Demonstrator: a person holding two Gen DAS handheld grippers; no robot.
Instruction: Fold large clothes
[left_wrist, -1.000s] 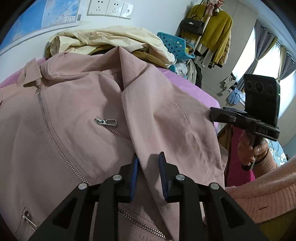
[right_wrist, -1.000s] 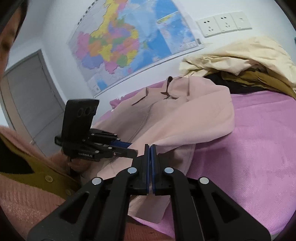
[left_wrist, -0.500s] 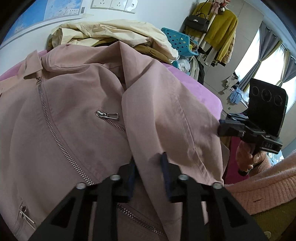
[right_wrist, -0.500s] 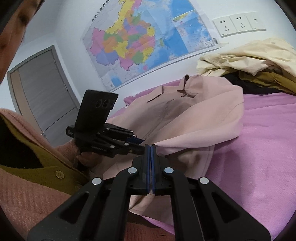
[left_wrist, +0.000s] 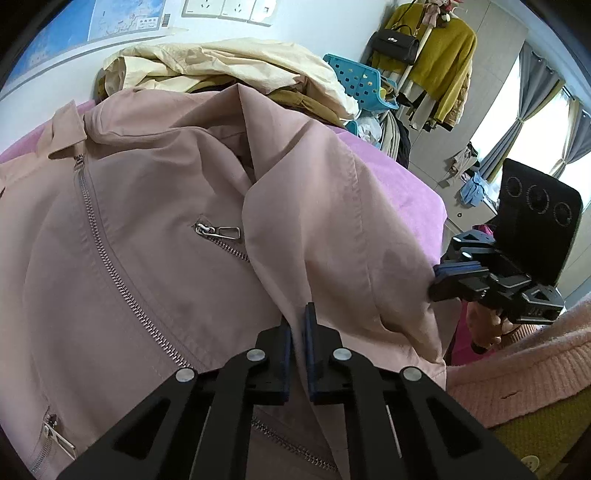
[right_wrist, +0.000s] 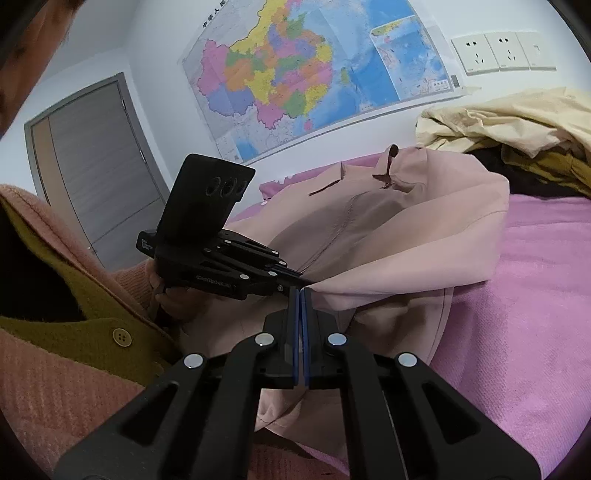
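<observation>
A dusty-pink zip jacket (left_wrist: 155, 229) lies spread on a pink bed cover (right_wrist: 535, 295), collar toward the wall. My left gripper (left_wrist: 297, 321) is shut on the front edge of the jacket's right panel near the hem. My right gripper (right_wrist: 300, 295) is shut on the outer side of the same panel, beside the left gripper (right_wrist: 295, 280). It shows in the left wrist view (left_wrist: 436, 280) at the jacket's right edge. The pinched fabric is lifted a little off the bed.
A pile of cream and mustard clothes (left_wrist: 229, 70) lies against the wall behind the jacket. A blue basket (left_wrist: 354, 81) and a rack with a yellow sweater (left_wrist: 436, 55) stand at the back right. A map (right_wrist: 306, 74) hangs on the wall.
My left gripper has closed from open onto the jacket's front edge. The right gripper stayed shut and came in close beside the left one, drawing the panel up.
</observation>
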